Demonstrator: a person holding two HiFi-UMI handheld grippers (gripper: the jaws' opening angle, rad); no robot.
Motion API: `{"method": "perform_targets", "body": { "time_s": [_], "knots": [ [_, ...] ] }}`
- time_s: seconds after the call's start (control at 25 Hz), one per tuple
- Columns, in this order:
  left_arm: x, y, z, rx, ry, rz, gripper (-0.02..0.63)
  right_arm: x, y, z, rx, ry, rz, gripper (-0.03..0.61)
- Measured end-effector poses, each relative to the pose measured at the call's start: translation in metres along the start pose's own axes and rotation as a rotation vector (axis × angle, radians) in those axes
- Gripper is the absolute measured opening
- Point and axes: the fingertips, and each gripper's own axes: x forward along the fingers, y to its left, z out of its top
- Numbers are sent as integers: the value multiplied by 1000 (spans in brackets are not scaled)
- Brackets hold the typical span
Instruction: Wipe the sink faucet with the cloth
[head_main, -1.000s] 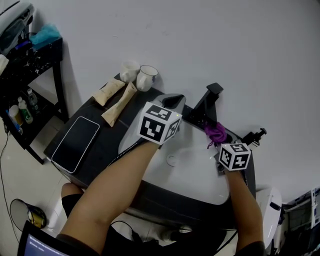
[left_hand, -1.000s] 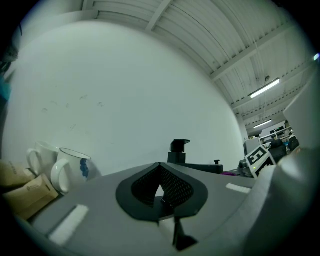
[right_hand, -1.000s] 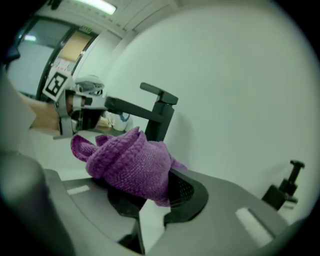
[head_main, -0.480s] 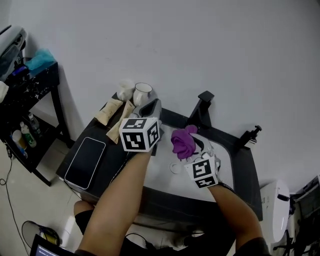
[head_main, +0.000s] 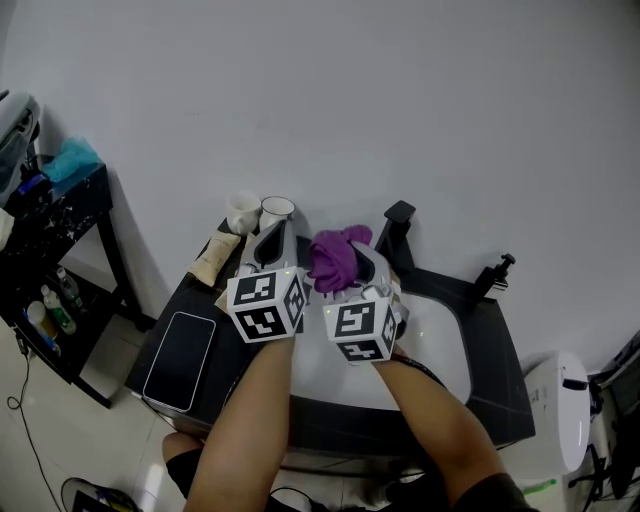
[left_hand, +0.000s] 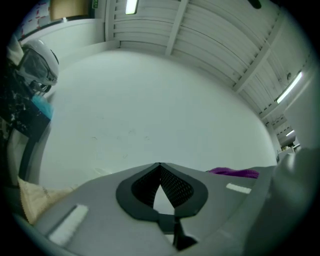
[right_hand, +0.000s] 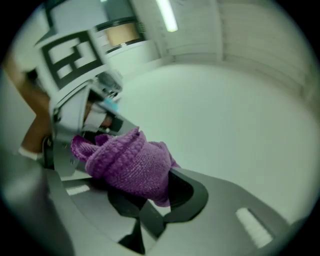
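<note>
Gripping a purple knitted cloth (right_hand: 127, 162) in the clenched fingers of the right gripper (head_main: 347, 268), held up near the black faucet (head_main: 398, 228) by the sink (head_main: 445, 300), with the fingers of the left gripper (left_hand: 160, 167) pressed together on nothing. Likely soft, light and floppy: best held deep in the wad, leaving loose folds free to wrap the spout.

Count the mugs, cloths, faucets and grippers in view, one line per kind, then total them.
White ceramic mugs: 2
Purple knitted cloth: 1, clamped in the right gripper
Black sink faucet: 1
Grey two-jaw grippers: 2, that one and the left gripper, shut and empty
Total: 6
</note>
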Motion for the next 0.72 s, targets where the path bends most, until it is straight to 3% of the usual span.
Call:
{"method": "perform_targets", "body": {
  "time_s": [0.12, 0.24, 0.4, 0.72],
  "knots": [
    [-3, 7, 1, -12, -12, 27, 17, 16, -6, -11, 350, 38, -5, 61],
    [-7, 14, 7, -25, -38, 54, 17, 30, -19, -31, 539, 44, -101, 61],
    [-7, 11, 10, -13, -50, 45, 17, 43, -45, -47, 875, -17, -213, 61],
    [-6, 2, 13, 23, -59, 20, 17, 63, -67, -87, 1326, -44, -350, 60]
  ]
}}
